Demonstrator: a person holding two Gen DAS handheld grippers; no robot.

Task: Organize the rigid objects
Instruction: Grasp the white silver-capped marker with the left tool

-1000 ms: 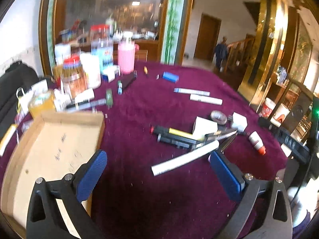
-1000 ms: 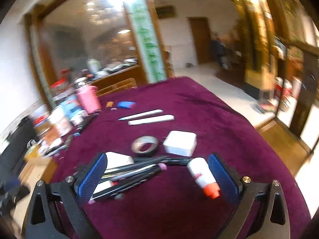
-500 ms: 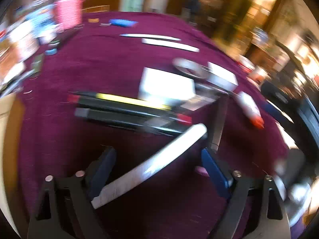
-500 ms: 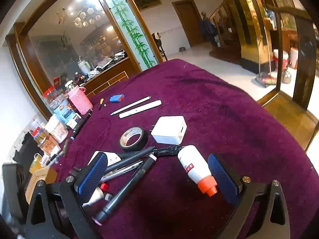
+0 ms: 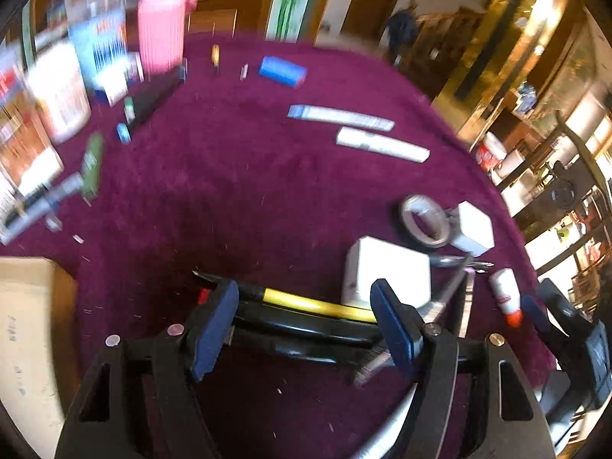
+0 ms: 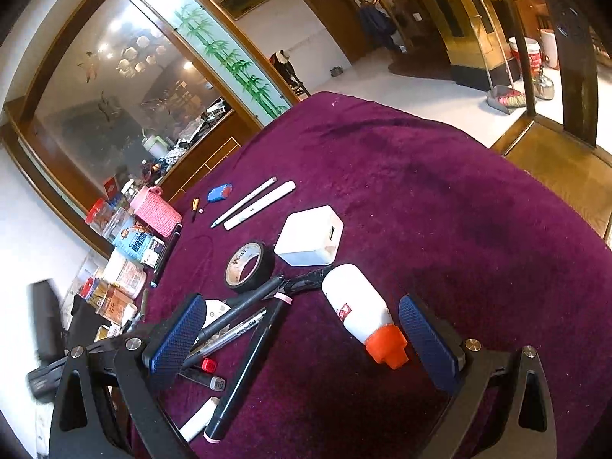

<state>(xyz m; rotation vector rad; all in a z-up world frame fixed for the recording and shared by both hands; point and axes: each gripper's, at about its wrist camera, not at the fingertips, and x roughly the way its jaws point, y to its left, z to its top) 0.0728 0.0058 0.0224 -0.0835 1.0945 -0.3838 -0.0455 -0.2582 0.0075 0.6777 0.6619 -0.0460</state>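
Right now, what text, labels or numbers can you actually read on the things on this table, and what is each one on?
None reads with certainty.
Tape roll: print on the inner core, too small.
White bottle: red label with white marks, illegible.
Blue-and-white pack: large characters, too blurred.
Marker cap: tiny letters, unreadable.
Cardboard box: faint handwritten marks, blurred.
White stick: smeared printing.

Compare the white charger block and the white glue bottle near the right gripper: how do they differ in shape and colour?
The charger block is boxy with flat faces; the glue bottle is round and tapering. The charger block is all white; the glue bottle has an orange cap and a red label. Both lie on the purple cloth, untouched by the right gripper.
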